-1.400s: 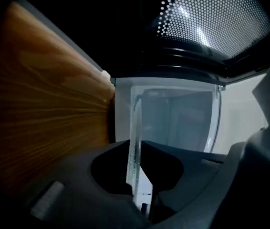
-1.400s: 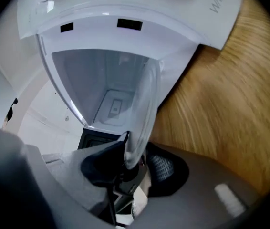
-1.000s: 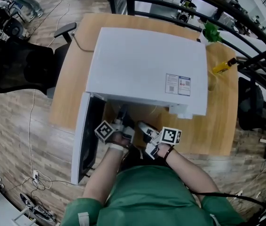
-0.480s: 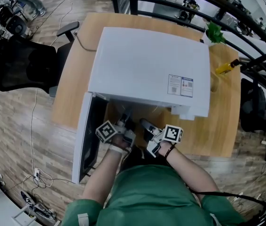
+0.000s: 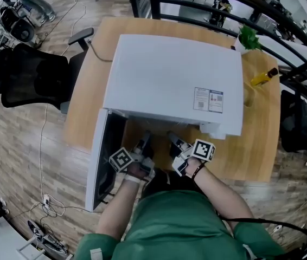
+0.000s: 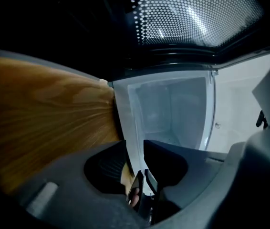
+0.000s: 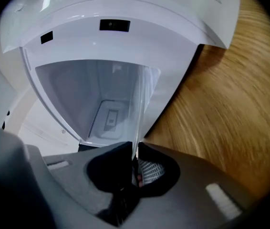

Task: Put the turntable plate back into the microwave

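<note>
Wooden table point(image 5: 83, 96) bears the microwave point(image 5: 170, 80), door point(image 5: 102, 156) open at its 8 o'clock; plate point(image 7: 125, 94) sits at the cavity mouth, 6 o'clock; left gripper point(image 6: 134, 144) has just been opening, jaws apart round the plate's edge; right gripper point(image 7: 134, 147) has just been closing and pinches that edge.

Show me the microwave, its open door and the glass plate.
microwave point(image 5: 164, 80), head view, on its white top.
door point(image 5: 98, 161), head view, halfway along the open door's white edge.
glass plate point(image 7: 92, 97), right gripper view, on its clear face.
</note>
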Tool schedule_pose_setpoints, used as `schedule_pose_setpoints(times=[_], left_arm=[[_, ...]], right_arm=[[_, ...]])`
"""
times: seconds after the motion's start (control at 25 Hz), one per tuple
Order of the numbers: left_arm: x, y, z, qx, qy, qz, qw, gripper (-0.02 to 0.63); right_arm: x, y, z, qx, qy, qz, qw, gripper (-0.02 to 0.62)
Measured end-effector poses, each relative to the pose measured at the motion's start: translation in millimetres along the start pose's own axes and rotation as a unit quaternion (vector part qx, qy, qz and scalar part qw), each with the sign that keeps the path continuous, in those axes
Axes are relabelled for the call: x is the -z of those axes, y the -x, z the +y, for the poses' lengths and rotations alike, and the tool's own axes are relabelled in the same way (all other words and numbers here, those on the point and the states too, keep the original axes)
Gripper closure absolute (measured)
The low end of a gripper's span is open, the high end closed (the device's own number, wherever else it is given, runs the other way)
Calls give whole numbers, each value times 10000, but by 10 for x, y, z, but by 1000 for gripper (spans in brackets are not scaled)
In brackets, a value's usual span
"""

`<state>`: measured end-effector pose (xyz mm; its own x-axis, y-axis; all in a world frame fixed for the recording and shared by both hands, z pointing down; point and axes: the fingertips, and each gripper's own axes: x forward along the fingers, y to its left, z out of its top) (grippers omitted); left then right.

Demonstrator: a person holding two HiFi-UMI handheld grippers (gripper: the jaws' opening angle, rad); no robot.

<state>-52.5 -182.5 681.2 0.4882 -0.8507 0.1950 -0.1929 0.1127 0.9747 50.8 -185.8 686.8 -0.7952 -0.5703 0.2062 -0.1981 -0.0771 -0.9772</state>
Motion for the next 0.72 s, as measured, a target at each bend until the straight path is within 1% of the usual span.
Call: schedule_pose_setpoints(times=[0.12,0.16,0.2,0.24,0.28,0.32,0.4,0.48,0.64,0.72], left_arm=[[-68,-58,-8,-109,-155,-28,9998,488],[-79,-82,-24,-138,-238,-17,9996,512],[-85,-107,-43,-152,-316,1,9994,528],[-86,-134,-59,-157,-368,22,9992,554],[-80,-158,-69,-157,-389,44,9991,560],[-72,-178,-75,-149,-389,67,9991,560],[-63,-199,-81,-131,-376,100,9992,560],[-59,-211,-85,-122,-364,99,9992,560],[-50,-242,-85,-116,-298,47,9995,560],[-63,-269,-92,-119,-308,65,9994,561]], right_arm=[[-66,15,28,-60,100,-81,9999,552],[-82,19,33,-36,201,-99,9997,552],[-93,27,25,62,301,-118,9995,547],[-103,44,5,228,399,-138,9989,526],[-118,72,-19,417,516,-163,9977,494],[-141,107,-33,578,646,-200,9960,486],[-194,164,-6,735,821,-311,9934,495],[-240,189,30,796,823,-401,9926,546],[-288,189,35,983,711,-443,9916,551],[-315,175,35,998,646,-475,9918,552]])
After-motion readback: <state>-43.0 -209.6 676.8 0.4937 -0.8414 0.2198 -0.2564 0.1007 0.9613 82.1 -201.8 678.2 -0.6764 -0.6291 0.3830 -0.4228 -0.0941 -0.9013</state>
